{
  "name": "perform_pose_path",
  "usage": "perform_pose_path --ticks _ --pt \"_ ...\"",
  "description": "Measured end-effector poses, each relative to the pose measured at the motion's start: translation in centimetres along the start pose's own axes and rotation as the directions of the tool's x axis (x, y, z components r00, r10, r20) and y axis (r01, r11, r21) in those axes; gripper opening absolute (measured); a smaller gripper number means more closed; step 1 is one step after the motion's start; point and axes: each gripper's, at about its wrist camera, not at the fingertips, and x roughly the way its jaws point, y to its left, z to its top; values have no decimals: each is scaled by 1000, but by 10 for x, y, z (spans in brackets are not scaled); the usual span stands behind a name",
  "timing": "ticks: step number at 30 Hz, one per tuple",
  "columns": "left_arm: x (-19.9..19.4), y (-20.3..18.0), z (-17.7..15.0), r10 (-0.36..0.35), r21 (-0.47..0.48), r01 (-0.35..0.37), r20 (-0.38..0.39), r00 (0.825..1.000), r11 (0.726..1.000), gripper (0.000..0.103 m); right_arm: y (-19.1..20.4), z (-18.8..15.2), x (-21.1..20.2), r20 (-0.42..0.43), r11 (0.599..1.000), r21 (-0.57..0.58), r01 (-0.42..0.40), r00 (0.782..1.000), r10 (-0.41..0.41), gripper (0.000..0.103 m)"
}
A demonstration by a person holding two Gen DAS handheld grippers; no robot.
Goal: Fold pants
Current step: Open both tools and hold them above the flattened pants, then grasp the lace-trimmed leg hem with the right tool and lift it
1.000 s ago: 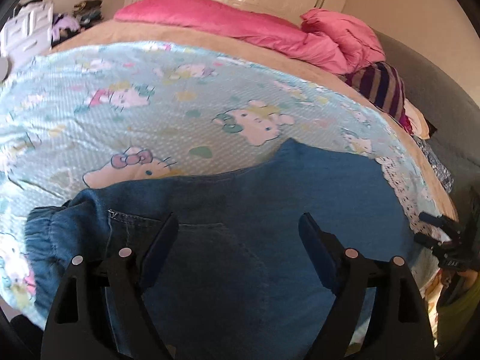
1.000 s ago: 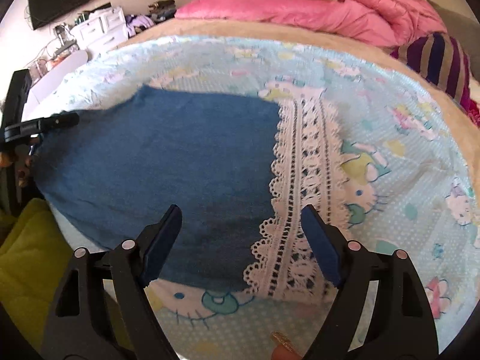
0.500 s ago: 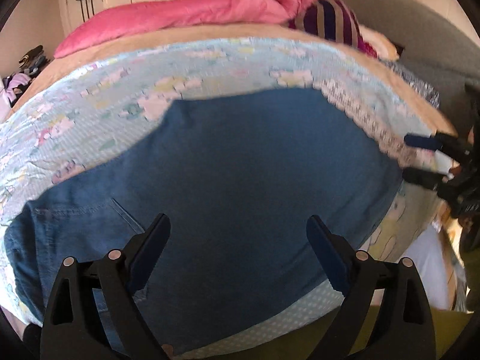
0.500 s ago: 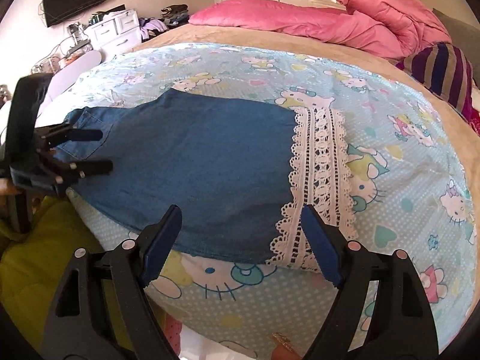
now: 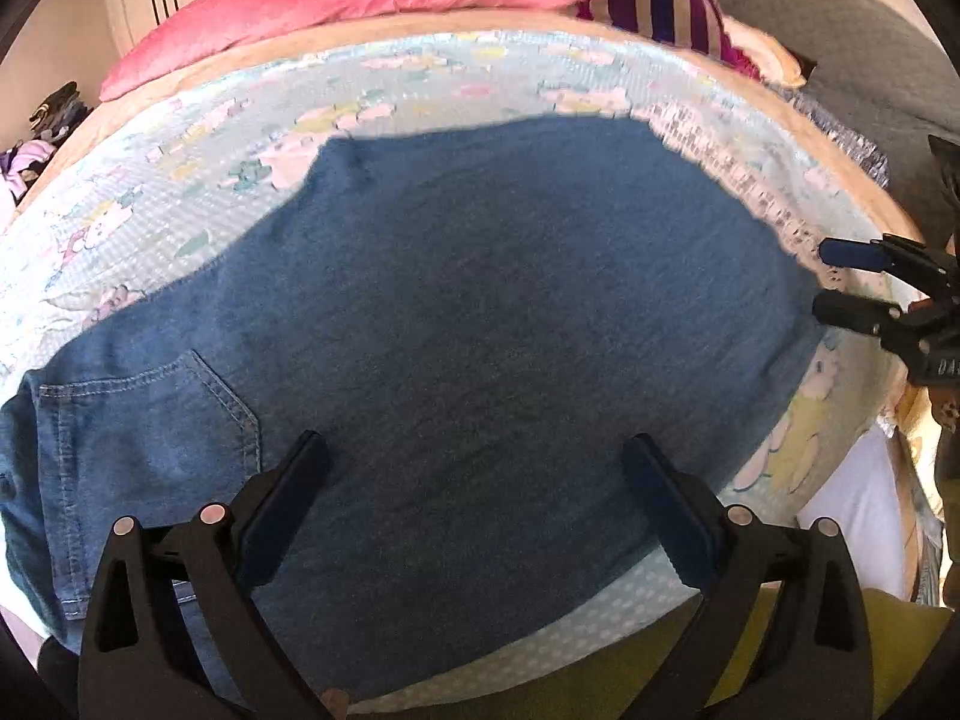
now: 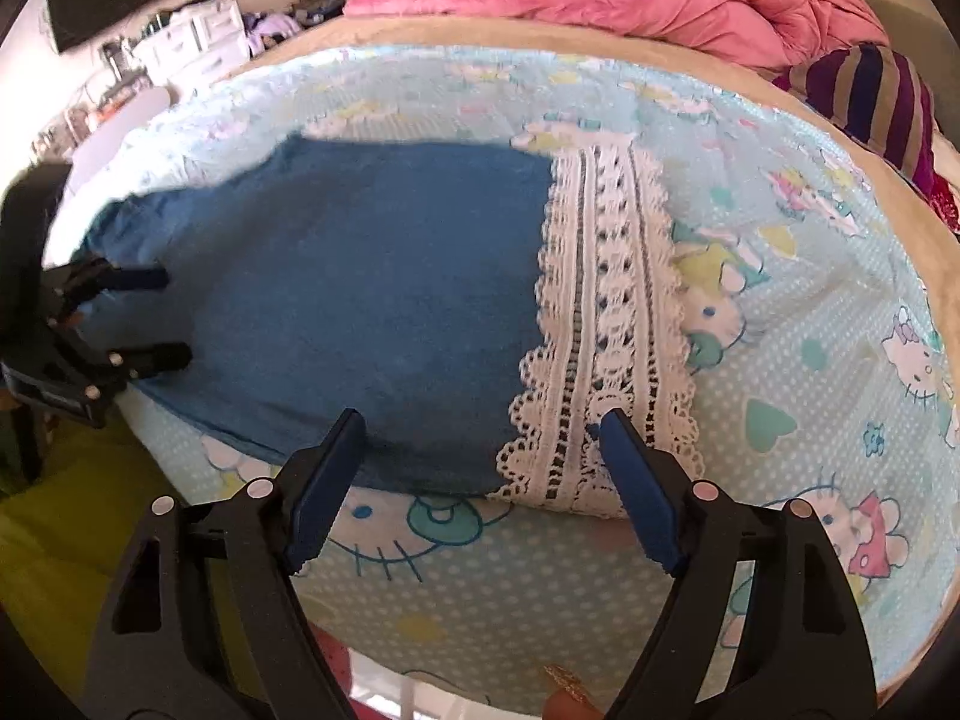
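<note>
Blue denim pants (image 5: 480,312) lie flat on the bed, back pocket (image 5: 150,420) at the left, white lace hem (image 6: 606,324) at the right. My left gripper (image 5: 474,480) is open and empty, hovering above the pants near the front edge. My right gripper (image 6: 480,456) is open and empty over the lower corner of the leg, beside the lace. Each gripper shows in the other's view: the right gripper (image 5: 852,282) at the pants' right end, the left gripper (image 6: 138,318) at their left end.
The pants rest on a light blue cartoon-cat bedspread (image 6: 780,420). A pink duvet (image 5: 360,0) and a striped pillow (image 6: 870,102) lie at the far side. White drawers (image 6: 198,42) stand far left. A yellow-green cloth (image 6: 54,540) shows below the bed edge.
The left gripper has pulled back and swung right, from the waistband to a view of the whole pants. The right gripper has drawn back a little from the leg end. Both stayed open.
</note>
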Motion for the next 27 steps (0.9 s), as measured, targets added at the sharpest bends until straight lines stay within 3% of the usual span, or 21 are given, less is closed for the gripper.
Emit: perform_pose_path --ticks 4,12,27 --pt "-20 7 4 -7 -33 10 72 997 999 98 -7 6 -17 45 1000 7 23 999 -23 78" --pt "-40 0 10 -9 -31 14 133 991 999 99 -21 10 -40 110 998 54 43 993 -49 84" --pt "-47 -13 41 -33 -29 39 163 986 999 99 -36 2 -37 130 994 108 13 991 -27 86"
